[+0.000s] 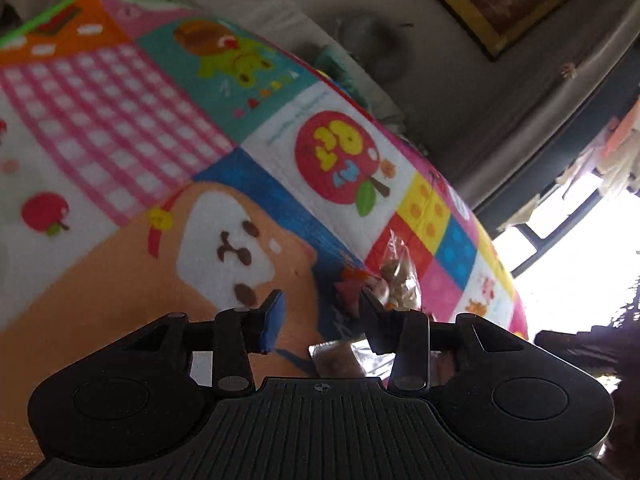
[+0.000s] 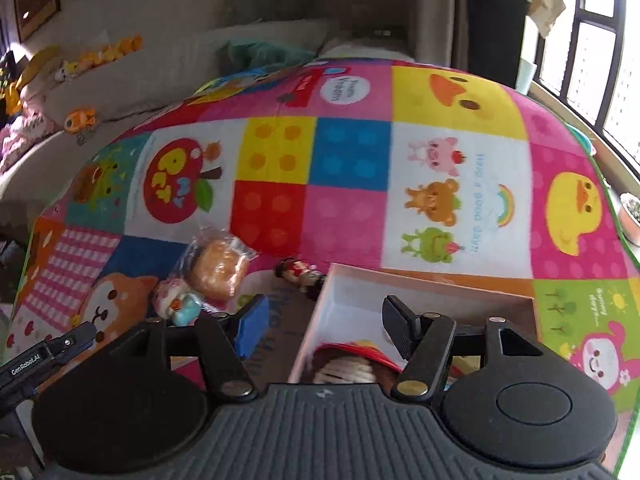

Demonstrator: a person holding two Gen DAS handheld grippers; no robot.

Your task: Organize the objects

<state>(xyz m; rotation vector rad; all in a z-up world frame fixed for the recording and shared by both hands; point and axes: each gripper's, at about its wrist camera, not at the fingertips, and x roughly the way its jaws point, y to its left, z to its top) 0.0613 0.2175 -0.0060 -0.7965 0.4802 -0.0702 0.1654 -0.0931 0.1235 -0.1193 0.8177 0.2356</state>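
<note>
In the right wrist view a white cardboard box (image 2: 424, 284) lies on the colourful play mat (image 2: 352, 216), holding a red and white toy (image 2: 352, 360). My right gripper (image 2: 324, 326) hangs open over the box's left wall with nothing in it. Left of the box lie a bun in a clear bag (image 2: 218, 268), a small pink and blue toy (image 2: 176, 304) and a little figurine (image 2: 300, 272). In the left wrist view my left gripper (image 1: 322, 312) is open and holds nothing. A pink toy (image 1: 350, 286) and a clear snack bag (image 1: 396, 272) lie just past its right fingertip.
Another clear wrapped snack (image 1: 336, 360) lies under the left gripper. Pillows and small plush toys (image 2: 80, 120) sit beyond the mat's far left edge. A window (image 2: 600, 40) and a potted plant (image 2: 632, 216) are on the right. Part of the left gripper's body (image 2: 40, 356) shows at lower left.
</note>
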